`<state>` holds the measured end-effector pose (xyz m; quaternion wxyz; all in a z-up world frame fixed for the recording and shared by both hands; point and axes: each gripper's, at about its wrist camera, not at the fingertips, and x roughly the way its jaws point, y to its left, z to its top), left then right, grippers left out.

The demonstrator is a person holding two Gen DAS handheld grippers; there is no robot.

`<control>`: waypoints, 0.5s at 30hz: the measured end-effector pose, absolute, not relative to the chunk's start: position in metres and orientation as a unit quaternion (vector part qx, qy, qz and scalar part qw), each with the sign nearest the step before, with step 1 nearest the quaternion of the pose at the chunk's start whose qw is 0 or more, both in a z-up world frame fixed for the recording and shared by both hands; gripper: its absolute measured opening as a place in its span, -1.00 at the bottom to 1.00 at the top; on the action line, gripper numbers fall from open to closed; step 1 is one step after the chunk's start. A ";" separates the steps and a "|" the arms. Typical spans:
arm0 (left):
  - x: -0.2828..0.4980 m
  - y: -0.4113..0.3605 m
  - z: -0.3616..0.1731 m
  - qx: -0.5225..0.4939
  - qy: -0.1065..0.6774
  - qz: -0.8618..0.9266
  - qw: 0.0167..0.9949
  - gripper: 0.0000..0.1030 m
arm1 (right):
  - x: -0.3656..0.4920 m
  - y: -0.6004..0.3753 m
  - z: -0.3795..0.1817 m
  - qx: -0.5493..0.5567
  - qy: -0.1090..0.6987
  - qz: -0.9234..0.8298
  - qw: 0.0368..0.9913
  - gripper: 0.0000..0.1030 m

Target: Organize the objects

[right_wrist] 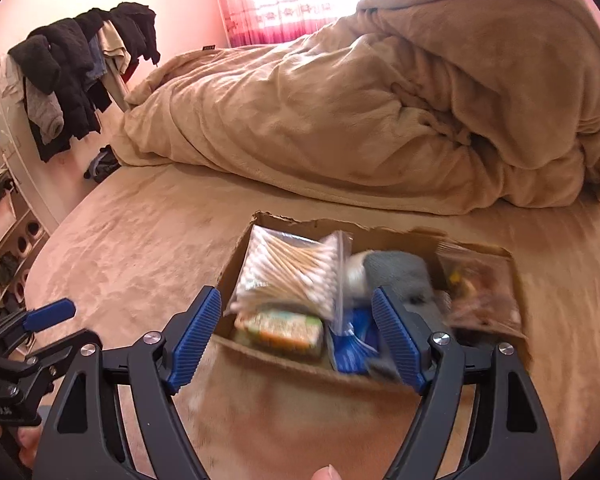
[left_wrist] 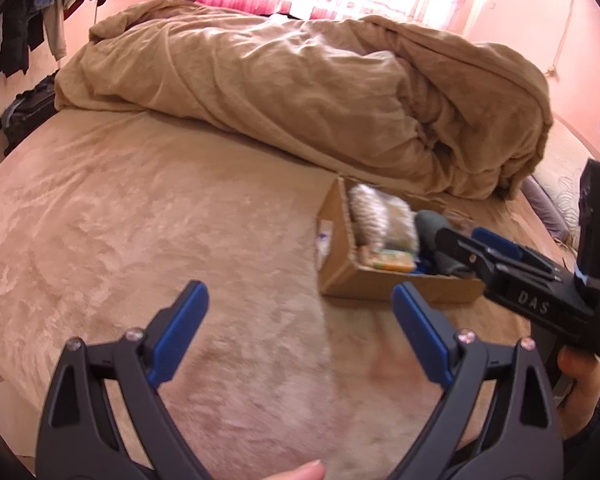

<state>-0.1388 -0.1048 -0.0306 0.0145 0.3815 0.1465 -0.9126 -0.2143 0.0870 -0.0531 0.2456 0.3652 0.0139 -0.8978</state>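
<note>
A brown cardboard box [right_wrist: 260, 356] lies on the tan bed [right_wrist: 140, 232]. It holds a bag of cotton swabs [right_wrist: 288, 272], a green and orange packet [right_wrist: 280, 330], a blue packet [right_wrist: 350, 346], a grey sock [right_wrist: 396, 272] and a brownish bag [right_wrist: 480, 292]. My right gripper [right_wrist: 298, 336] is open and empty, its jaws wide just above the box's near edge. My left gripper [left_wrist: 300, 324] is open and empty over bare bed, left of the box [left_wrist: 340, 272]. The right gripper also shows in the left wrist view [left_wrist: 476, 242], over the box.
A bunched tan duvet [left_wrist: 300, 92] lies across the far half of the bed, just behind the box. Dark clothes hang on a rack [right_wrist: 76, 68] at the left. Shelves with shoes [right_wrist: 8, 272] stand at the far left. A dark bag [left_wrist: 28, 108] sits on the floor.
</note>
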 end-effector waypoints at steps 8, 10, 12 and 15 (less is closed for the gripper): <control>-0.110 -0.069 -0.011 0.370 0.140 -0.919 -0.009 0.84 | -0.162 0.126 -0.032 0.338 0.037 -0.912 0.230 0.57; -0.103 -0.061 -0.008 0.367 0.136 -0.920 -0.014 0.84 | -0.149 0.135 -0.027 0.332 0.038 -0.915 0.226 0.57; -0.095 -0.053 -0.003 0.362 0.134 -0.922 -0.022 0.84 | -0.135 0.145 -0.023 0.328 0.038 -0.917 0.221 0.57; -0.080 -0.042 -0.001 0.350 0.125 -0.928 -0.026 0.84 | -0.116 0.157 -0.020 0.322 0.041 -0.921 0.216 0.57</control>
